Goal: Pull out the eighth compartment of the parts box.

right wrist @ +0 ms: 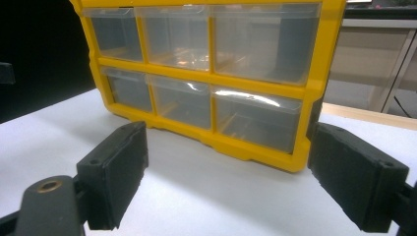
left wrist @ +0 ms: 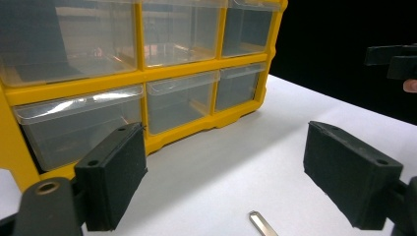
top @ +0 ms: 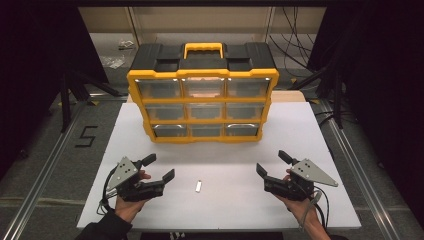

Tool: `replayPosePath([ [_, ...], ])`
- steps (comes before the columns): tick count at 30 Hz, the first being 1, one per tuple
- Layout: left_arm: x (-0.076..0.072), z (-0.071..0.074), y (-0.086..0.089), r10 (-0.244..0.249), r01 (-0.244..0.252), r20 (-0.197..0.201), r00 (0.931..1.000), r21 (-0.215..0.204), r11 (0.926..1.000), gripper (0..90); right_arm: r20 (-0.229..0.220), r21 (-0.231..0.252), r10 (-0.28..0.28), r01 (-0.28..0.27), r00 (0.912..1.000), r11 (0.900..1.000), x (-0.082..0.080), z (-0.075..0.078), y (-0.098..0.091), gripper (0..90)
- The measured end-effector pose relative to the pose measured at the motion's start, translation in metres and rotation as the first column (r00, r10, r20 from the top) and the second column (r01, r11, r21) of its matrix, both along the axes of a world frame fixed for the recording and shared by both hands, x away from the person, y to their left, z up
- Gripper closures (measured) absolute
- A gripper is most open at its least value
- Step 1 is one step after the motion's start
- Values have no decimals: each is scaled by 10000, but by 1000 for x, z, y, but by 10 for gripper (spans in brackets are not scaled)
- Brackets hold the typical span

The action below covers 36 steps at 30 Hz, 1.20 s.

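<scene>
The left gripper point(top: 161, 168) is spread wide and empty, and so is the right gripper point(top: 271, 163), each hovering over the near part of the table point(top: 325, 135). Between them, a little nearer the left one, lies a small metal strip point(top: 198, 186) flat on the white top. Beyond stands the drawer cabinet point(top: 202, 100), drawers shut. This looks like the start: next, one gripper must drop over the strip and pinch its thin edges

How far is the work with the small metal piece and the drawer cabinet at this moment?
Nothing looks done: the small metal piece lies on the white table, and all drawers of the yellow cabinet are closed. In hand: nothing; left gripper and right gripper are open and empty. Left: probably picking up the piece and opening a drawer.
</scene>
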<state>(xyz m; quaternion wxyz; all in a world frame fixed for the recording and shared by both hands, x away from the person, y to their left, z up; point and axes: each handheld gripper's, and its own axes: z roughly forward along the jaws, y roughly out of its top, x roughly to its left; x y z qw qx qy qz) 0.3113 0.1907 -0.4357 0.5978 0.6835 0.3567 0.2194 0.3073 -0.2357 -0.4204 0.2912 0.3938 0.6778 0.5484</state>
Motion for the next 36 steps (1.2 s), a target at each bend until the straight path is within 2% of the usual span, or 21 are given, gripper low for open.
replayPosePath([
  [13, 0, 0, 0, 15, -15, -6, 10000, -8, 10000, 156, 42, -43, -2, 2, 10000, 10000, 0, 0, 0, 162],
  [31, 0, 0, 0, 43, -43, 10, 10000, -1, 10000, 156, 281, -362, 104, -94, 9996, 9993, -1, 0, 5, 166],
  [32, 0, 0, 0, 43, -43, 14, 10000, -1, 10000, 156, 461, -672, 254, -223, 9986, 9975, -2, 0, 8, 165],
  [36, 0, 0, 0, 59, -59, 5, 10000, -26, 10000, 156, 615, -1007, 521, -457, 9967, 9939, -3, 0, 13, 164],
])
